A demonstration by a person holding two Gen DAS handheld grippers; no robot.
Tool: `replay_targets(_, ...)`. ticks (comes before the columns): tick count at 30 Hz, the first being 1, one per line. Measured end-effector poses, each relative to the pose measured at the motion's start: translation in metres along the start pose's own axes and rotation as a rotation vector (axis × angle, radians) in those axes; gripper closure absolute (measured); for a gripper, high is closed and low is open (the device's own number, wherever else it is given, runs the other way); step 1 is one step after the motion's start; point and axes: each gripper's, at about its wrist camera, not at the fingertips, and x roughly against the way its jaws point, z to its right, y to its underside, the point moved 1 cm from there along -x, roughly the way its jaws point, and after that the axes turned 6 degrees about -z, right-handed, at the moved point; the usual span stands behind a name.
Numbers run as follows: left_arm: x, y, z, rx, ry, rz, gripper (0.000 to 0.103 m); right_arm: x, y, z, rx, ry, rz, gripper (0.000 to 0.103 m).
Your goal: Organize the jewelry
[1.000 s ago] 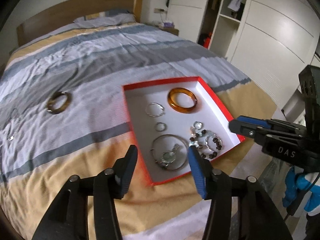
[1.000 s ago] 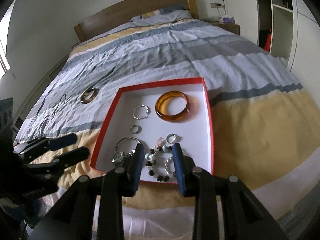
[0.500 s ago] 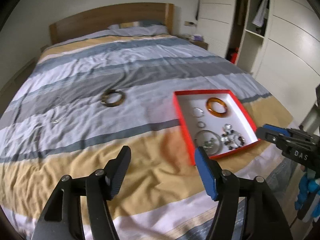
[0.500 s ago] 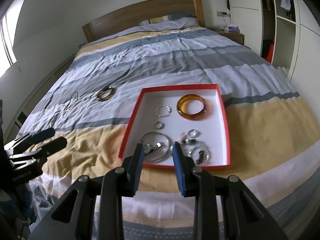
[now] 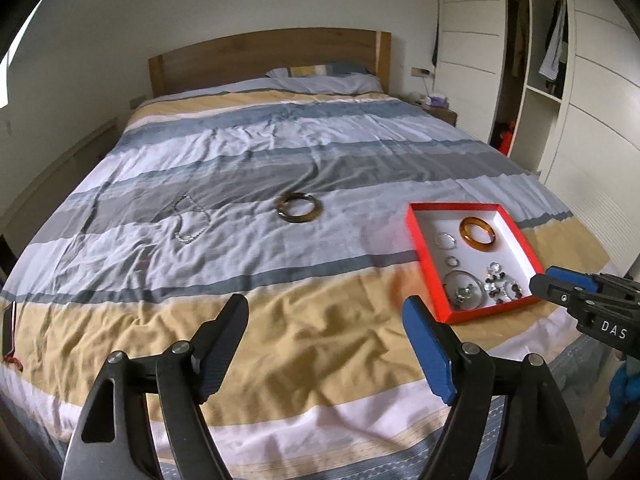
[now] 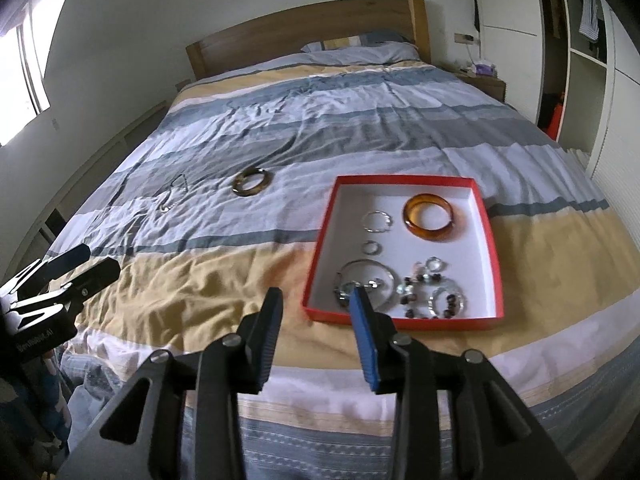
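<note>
Glossy amber bangle [image 6: 428, 217]; matt red cardboard box [image 6: 492, 248]; wrinkled cloth duvet [image 6: 304, 128]; wooden headboard [image 6: 308, 32].

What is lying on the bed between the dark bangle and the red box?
Nothing lies there. Between the dark bangle and the red box only the bare striped bedcover shows, in both wrist views. The thin chain lies on the bangle's other side.

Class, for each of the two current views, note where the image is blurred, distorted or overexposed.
Left wrist view: fisheye bends the wardrobe lines, dark vignette fills the corners, and the red box near edge smears. Right wrist view: the window is blown out white, the box's left wall looks soft, and the headboard curves.
</note>
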Motion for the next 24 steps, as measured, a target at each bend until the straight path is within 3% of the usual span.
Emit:
replay_targets(19,0.029,0.024,-0.072,0.114,-0.118,0.043,0.017,-0.009,0.0,-0.08,0.101,-0.035,-0.033,0.059)
replay_targets(24,0.03,0.025,-0.088,0.151,-0.106,0.051,0.017,-0.016,0.0,-0.095,0.125,-0.047,-0.048,0.059)
